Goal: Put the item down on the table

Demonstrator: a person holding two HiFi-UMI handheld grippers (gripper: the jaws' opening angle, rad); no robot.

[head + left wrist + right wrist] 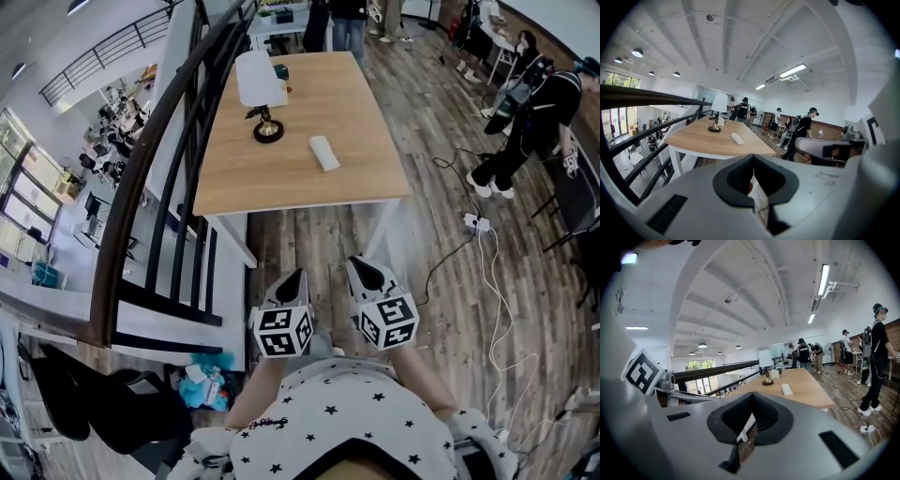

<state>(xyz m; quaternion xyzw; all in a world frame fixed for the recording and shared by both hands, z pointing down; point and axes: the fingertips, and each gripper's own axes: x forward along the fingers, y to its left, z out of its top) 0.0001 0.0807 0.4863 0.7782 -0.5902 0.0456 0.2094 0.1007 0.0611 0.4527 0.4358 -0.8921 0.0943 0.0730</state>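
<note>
Wooden table (pixel 328 98) holds a white oblong item (pixel 323 153); left gripper (pixel 296 277) and right gripper (pixel 362 268) jaws pressed together

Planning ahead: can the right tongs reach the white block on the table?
Probably not yet: the right tongs hang short of the table, the white block farther in; nothing blocks them.

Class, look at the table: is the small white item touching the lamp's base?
Apart. The head view shows bare tabletop plainly between the white item and the lamp base, the item lying to its right.
</note>
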